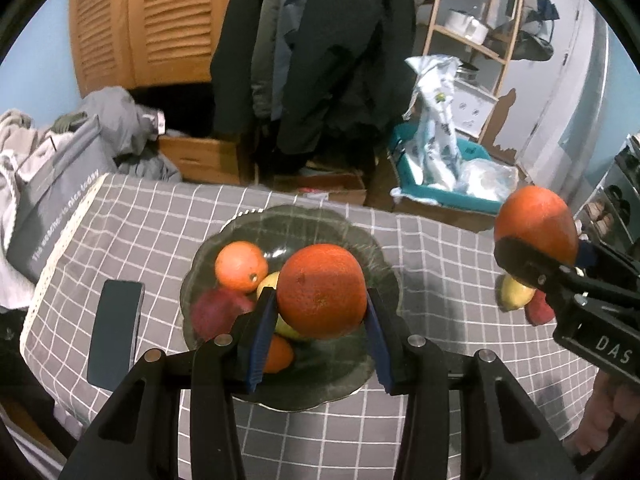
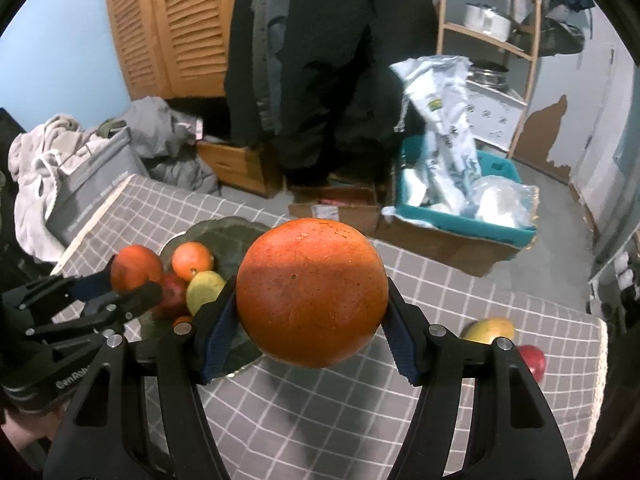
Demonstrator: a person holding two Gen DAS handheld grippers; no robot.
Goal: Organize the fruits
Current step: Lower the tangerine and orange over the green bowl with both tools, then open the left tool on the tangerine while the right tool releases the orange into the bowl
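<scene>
An orange was held in the left gripper, clamped across its widest part between the blue ribbed pads, above the dark green scalloped plate. A second, larger orange was gripped the same way in the right gripper, hanging over the grey checked tablecloth just to the right of the plate. Both sets of jaws were closed on fruit; no gap was seen at the pads.

On the plate were noted a smaller orange, a red apple, a yellow-green fruit, probably a lemon, and part of another orange fruit low between the fingers. Well apart on the cloth to the right lay a yellow-green mango touching a red apple. A dark phone lay left of the plate.

Handling, as judged: the oranges were taken to be firm, moderately heavy and round, with a pebbled rind giving fair friction against ribbed pads. A hold across the equator was judged soundest; a grip nearer either pole would likely let the fruit squirt out. The plate was already crowded, so a released orange might roll off the pile; a low release into a hollow between fruits was thought advisable. The mango was expected to bruise more easily.
</scene>
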